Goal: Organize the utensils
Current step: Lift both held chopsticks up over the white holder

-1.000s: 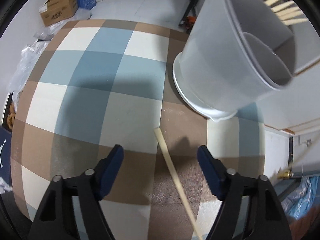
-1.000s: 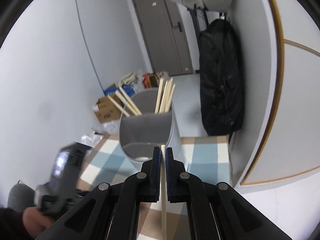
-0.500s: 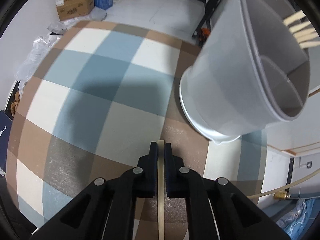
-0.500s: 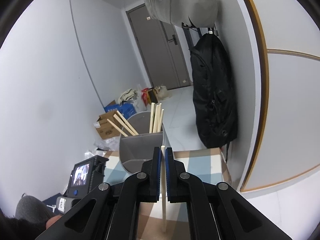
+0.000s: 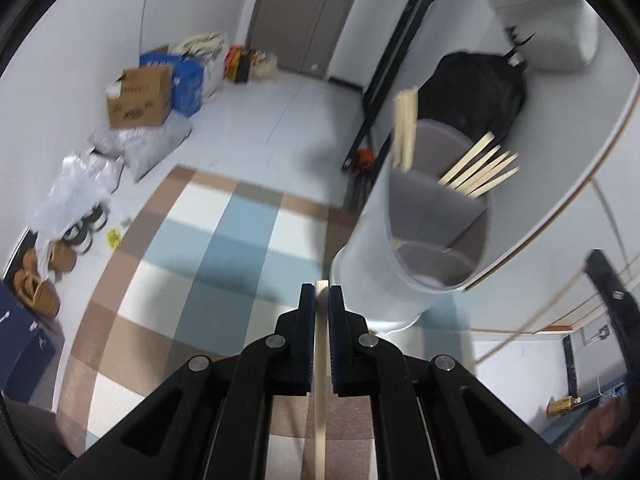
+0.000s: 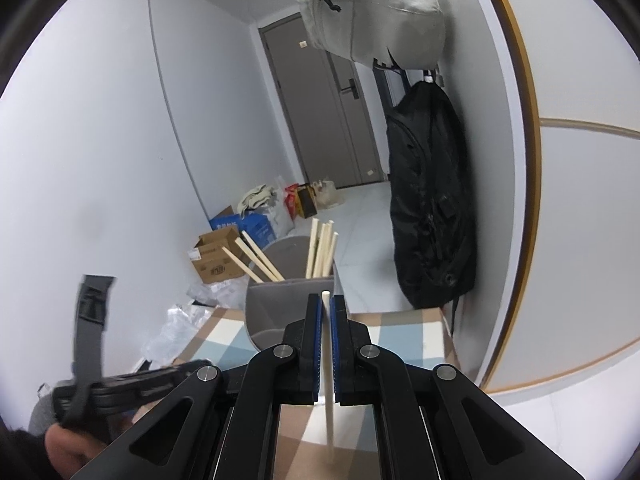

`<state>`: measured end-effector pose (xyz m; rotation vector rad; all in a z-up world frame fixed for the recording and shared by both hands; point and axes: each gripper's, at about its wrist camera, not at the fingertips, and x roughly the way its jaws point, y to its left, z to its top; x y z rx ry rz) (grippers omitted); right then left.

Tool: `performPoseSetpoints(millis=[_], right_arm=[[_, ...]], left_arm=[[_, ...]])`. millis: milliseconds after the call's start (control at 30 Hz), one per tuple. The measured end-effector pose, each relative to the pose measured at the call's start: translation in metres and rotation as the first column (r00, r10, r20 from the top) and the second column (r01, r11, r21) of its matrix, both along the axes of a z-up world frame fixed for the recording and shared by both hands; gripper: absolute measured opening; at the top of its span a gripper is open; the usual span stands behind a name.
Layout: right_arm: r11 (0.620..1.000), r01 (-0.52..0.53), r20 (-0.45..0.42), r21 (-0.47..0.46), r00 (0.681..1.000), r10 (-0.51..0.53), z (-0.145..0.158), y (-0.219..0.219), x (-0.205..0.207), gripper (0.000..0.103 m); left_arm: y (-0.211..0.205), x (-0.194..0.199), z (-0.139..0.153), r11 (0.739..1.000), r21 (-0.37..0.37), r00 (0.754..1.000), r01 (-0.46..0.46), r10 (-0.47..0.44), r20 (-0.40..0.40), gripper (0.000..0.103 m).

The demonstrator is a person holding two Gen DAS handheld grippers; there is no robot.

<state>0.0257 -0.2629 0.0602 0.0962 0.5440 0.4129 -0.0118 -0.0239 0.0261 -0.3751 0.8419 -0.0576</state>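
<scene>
My left gripper [image 5: 321, 294] is shut on a pale wooden chopstick [image 5: 320, 380] and holds it above the checked tablecloth [image 5: 224, 256]. Just right of it stands the grey divided utensil holder [image 5: 424, 240], with several chopsticks [image 5: 476, 174] leaning in its far compartments. My right gripper [image 6: 327, 304] is shut on another chopstick [image 6: 329, 380], which hangs down between the blue pads. Beyond it the same holder [image 6: 280, 300] shows several chopsticks [image 6: 322, 250] sticking up. The left gripper's black body [image 6: 120, 384], blurred, appears low at the left with a hand [image 6: 64, 444] on it.
A black backpack [image 6: 432, 208] and a grey bag [image 6: 372, 12] hang on the wall right of the table. Cardboard boxes [image 5: 138, 98], plastic bags and shoes [image 5: 38, 280] lie on the floor past the table's left edge. A grey door [image 6: 324, 108] is at the back.
The left gripper shut on the chopstick that lay on the cloth and lifted it, tilting up toward the holder. The right gripper kept its chopstick and barely moved.
</scene>
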Motion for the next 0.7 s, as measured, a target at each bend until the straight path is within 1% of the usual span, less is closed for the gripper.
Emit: performPoseSetpoints(millis=[67,100,133,200,267,400,467,600,700], right_arm=[[1.0,-0.007,0.014,-0.001,1.0,0.007,0.007,0.004,-0.001,0.003],[1.0,-0.01,0.017,-0.001,1.0,0.01,0.009,0.006,-0.002,0.003],[1.0,-0.013,0.023,-0.002,1.0,0.013,0.012,0.007,-0.002,0.003],[1.0,-0.022,0.031,0.004,0.999,0.022,0.022,0.01,-0.003,0.003],[1.0,-0.026,0.037,0.008,0.999,0.026,0.031,0.013,-0.002,0.003],[0.999,-0.045,0.064,0.021,0.997,0.044,0.058,0.019,0.0,0.003],[0.999,-0.05,0.092,0.022,0.995,0.047,0.073,0.023,0.0,0.003],[0.998,-0.06,0.138,0.029,0.989,0.055,0.103,0.031,0.009,0.003],[0.997,-0.065,0.152,0.037,0.987,0.059,0.121,0.036,0.023,0.003]], left_arm=[[-0.004,0.002,0.004,1.0,0.001,0.999,0.003,-0.004,0.043,0.002],[-0.004,-0.001,0.013,1.0,-0.005,0.997,0.013,-0.013,0.077,0.002],[0.001,0.006,0.014,1.0,-0.009,0.995,0.019,-0.018,0.096,0.002],[0.005,0.006,0.03,1.0,-0.006,0.988,0.029,-0.028,0.15,0.002],[0.011,0.009,0.04,0.999,-0.013,0.982,0.036,-0.033,0.187,0.002],[0.019,0.016,0.071,0.999,-0.021,0.96,0.047,-0.039,0.277,0.002],[0.02,0.018,0.083,0.998,-0.022,0.949,0.053,-0.043,0.314,0.002],[0.016,0.035,0.114,0.997,-0.016,0.917,0.076,-0.063,0.395,0.002],[0.011,0.046,0.128,0.997,-0.005,0.896,0.082,-0.072,0.438,0.002]])
